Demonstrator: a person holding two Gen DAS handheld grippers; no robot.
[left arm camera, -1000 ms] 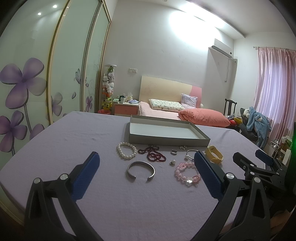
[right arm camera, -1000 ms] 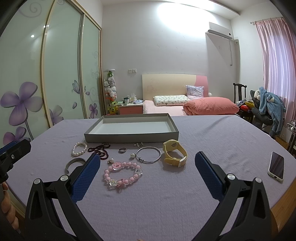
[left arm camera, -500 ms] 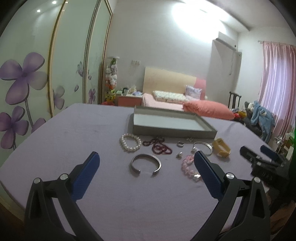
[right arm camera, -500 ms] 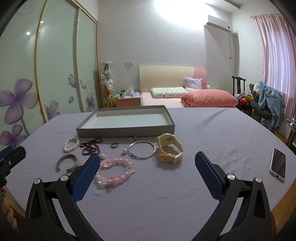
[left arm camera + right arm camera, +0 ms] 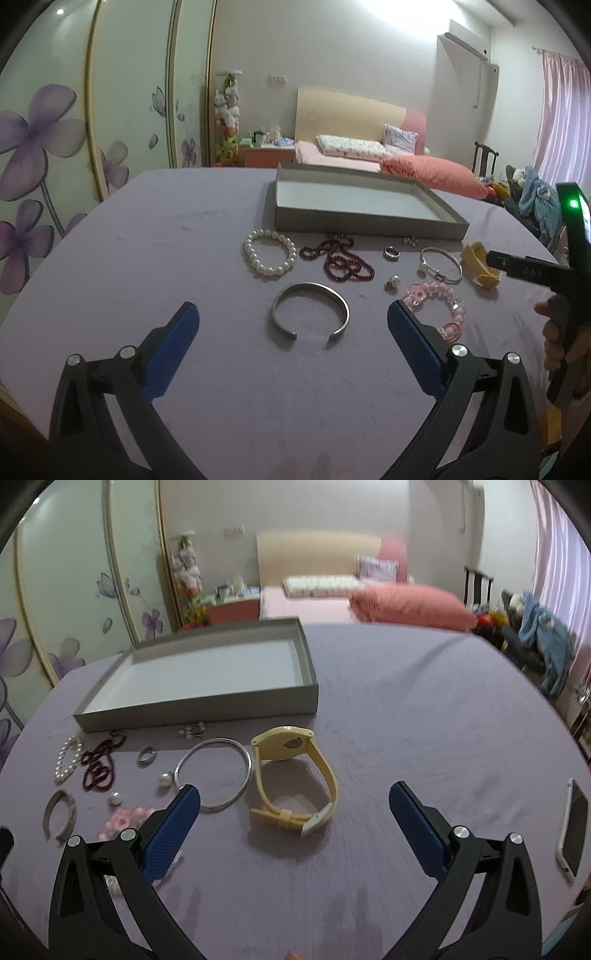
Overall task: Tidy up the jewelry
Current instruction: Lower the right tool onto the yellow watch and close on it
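While no writing reads, left gripper (image 5: pixel 291 323) fingers wide, right gripper (image 5: pixel 294 805) fingers wide, watch (image 5: pixel 291 775) between.

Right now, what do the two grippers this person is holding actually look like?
Both match: the left gripper and right gripper each have black, cut-out plastic arms with silver rivets, ending in two blue textured pads. In the left wrist view, the right gripper's body carries a glowing green light. No sleeves or cables show.
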